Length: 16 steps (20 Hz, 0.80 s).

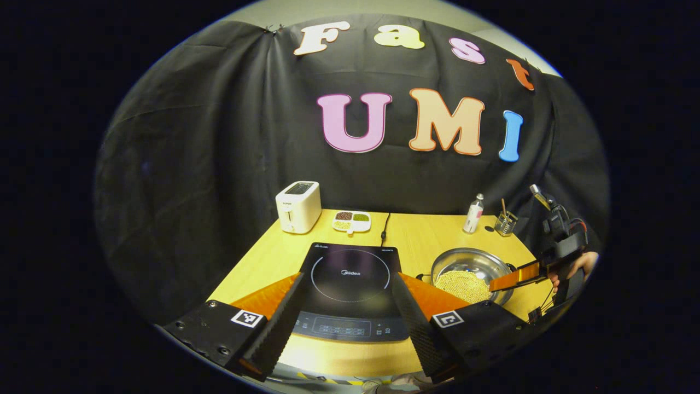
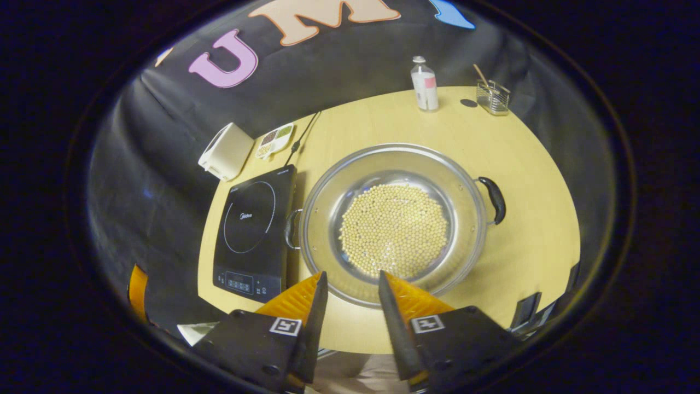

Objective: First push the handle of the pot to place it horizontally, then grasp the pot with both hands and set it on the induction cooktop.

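Beans (image 2: 394,230) fill the bottom of the pot (image 2: 328,191), a shiny metal pot that sits on the yellow worktop (image 2: 525,230) just to the right of the black cooktop (image 2: 254,230). In the right gripper view the pot has one dark handle (image 2: 495,200) on its right side and one handle (image 2: 290,229) on its left side, close to the cooktop. The pot is not on the cooktop. The right tongs (image 2: 353,298) are open a little way and hold nothing; their tips hang over the near rim of the pot, and I cannot tell if they touch it. In the left gripper view the left tongs (image 1: 347,306) are spread wide, hold nothing, and frame the cooktop (image 1: 350,273) between their two fingers. That view also shows the pot (image 1: 465,262) to the right of the cooktop, with the right tongs (image 1: 517,279) over its far right edge and a hand (image 1: 579,265) behind them. At the back of the worktop stand a white toaster (image 1: 298,207), a small tray (image 1: 351,220) of bits, a bottle (image 1: 473,213) and a wire cup (image 1: 506,222). A black cord (image 1: 385,227) runs from the cooktop to the back.
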{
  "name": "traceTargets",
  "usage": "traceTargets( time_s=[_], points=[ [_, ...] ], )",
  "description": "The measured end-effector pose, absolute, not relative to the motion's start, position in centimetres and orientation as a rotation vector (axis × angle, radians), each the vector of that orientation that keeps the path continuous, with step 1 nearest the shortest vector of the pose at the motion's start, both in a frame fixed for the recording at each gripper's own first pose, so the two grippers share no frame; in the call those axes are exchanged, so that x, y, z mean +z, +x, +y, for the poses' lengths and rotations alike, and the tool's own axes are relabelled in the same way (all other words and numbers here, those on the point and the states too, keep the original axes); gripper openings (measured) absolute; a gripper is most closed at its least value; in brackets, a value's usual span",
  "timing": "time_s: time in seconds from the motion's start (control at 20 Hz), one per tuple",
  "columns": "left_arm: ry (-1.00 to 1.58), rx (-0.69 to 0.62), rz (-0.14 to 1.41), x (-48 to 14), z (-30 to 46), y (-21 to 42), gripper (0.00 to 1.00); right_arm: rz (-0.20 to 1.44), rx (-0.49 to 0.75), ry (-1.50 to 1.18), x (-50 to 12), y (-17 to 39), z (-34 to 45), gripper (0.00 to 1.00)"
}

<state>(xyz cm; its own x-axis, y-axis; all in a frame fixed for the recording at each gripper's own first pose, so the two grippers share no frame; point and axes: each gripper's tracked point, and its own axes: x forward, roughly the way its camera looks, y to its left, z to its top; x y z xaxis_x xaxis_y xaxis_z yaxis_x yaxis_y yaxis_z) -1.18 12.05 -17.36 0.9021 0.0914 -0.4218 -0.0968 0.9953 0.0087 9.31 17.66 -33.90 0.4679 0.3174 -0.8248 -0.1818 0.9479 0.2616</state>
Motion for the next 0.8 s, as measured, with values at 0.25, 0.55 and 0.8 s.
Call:
traceTargets(
  time_s=[0.25, 0.55, 0.8],
  points=[
    [-0.067, 0.025, 0.538, -20.1, 6.8, 2.4, 0.97, 1.07, 0.333, 0.133, -33.8, 12.1, 13.1, 0.88],
    [-0.144, -0.074, 0.73, -24.4, 1.3, 4.4, 0.96, 1.102, 0.334, 0.142, -34.0, 15.8, 8.1, 0.94],
    [-0.196, -0.156, 0.883, -29.0, -2.1, 6.2, 0.96, 1.148, 0.307, 0.171, -35.6, 18.8, 4.3, 0.94]
  ],
)
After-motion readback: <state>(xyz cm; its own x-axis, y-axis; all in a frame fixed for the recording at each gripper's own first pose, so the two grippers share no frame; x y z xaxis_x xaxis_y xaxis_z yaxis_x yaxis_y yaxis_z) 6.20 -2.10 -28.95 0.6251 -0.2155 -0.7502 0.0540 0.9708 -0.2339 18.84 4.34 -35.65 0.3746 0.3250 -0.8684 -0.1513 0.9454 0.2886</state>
